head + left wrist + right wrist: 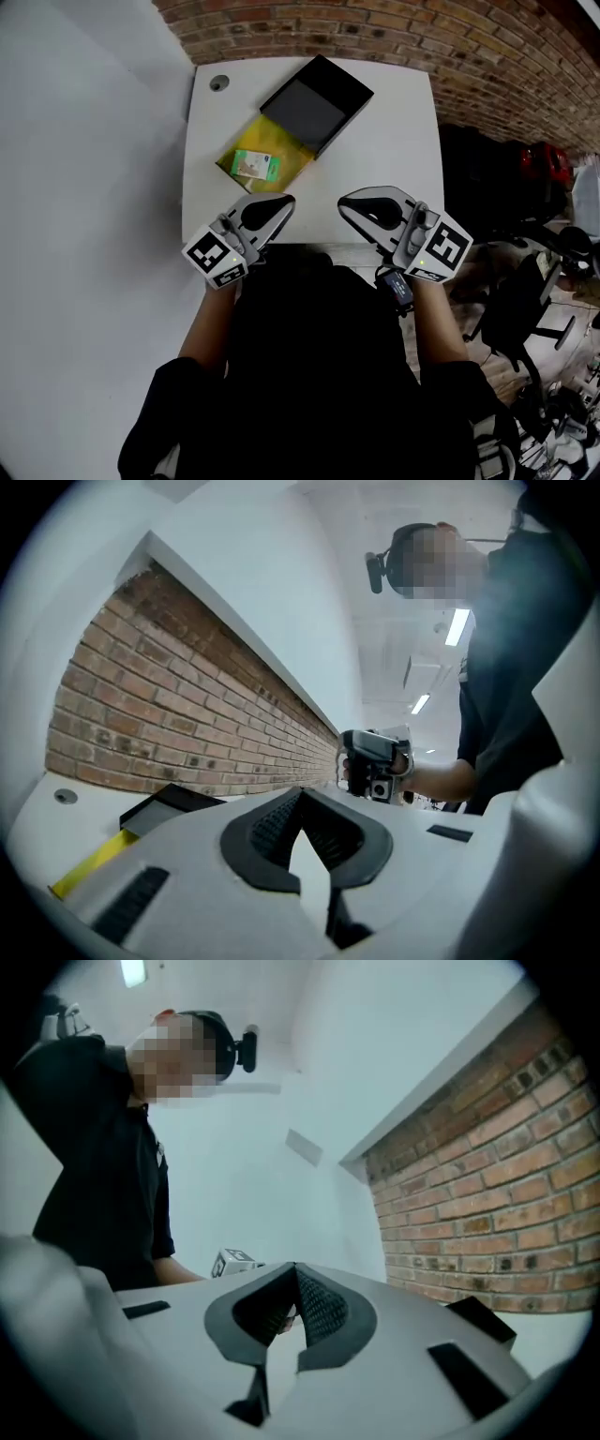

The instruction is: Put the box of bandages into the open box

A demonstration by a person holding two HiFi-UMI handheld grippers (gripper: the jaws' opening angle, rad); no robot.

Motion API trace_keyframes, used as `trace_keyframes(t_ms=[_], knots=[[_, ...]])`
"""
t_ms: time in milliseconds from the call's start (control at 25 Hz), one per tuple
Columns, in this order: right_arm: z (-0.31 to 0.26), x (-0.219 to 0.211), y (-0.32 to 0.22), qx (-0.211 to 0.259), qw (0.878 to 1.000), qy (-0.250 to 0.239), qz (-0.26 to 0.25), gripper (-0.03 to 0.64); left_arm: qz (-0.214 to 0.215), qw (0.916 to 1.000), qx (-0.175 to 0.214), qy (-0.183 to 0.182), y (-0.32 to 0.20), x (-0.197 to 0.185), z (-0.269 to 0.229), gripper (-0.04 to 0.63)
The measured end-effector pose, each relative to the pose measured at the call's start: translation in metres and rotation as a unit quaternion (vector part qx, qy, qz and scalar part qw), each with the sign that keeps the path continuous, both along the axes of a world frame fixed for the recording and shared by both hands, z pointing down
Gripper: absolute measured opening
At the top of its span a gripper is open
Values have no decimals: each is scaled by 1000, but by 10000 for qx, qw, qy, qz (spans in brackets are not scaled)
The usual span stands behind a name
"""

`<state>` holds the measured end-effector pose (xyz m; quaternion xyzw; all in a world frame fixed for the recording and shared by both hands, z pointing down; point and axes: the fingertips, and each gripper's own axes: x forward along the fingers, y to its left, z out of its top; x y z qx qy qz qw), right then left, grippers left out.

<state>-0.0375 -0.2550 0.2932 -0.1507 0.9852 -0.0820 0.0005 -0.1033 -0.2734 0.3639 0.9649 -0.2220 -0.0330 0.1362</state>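
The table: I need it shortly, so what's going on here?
A person holds tongs in each hand, the left tongs and right tongs both shut and empty, near the table's front edge. The box of bandages lies inside the open yellow box, beside its black lid. Nothing touches it; the job looks done.

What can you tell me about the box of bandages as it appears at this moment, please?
The box of bandages is a small, flat rectangular carton, green and white, with print too small to read. It looks like cardboard and appears closed. It lies flat inside the yellow base of the open box, toward that base's near-left end and roughly in line with its sides. Only the base touches it.
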Motion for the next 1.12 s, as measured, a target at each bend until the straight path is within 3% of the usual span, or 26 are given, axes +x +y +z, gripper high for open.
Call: trace_keyframes(t_ms=[200,520,800,1120], knots=[[-18,50,46,488,9988,0,78,5,-175,9998,81,-20,34,19,-13,15],[-17,100,78,392,9957,-831,-63,5,-382,9991,37,-157,100,49,-22,15],[10,99,106,2,9944,-993,-373,5,-350,9988,-63,-332,132,62,-29,15],[10,88,155,3,9950,-954,-305,5,124,9989,198,-415,165,70,-41,15]])
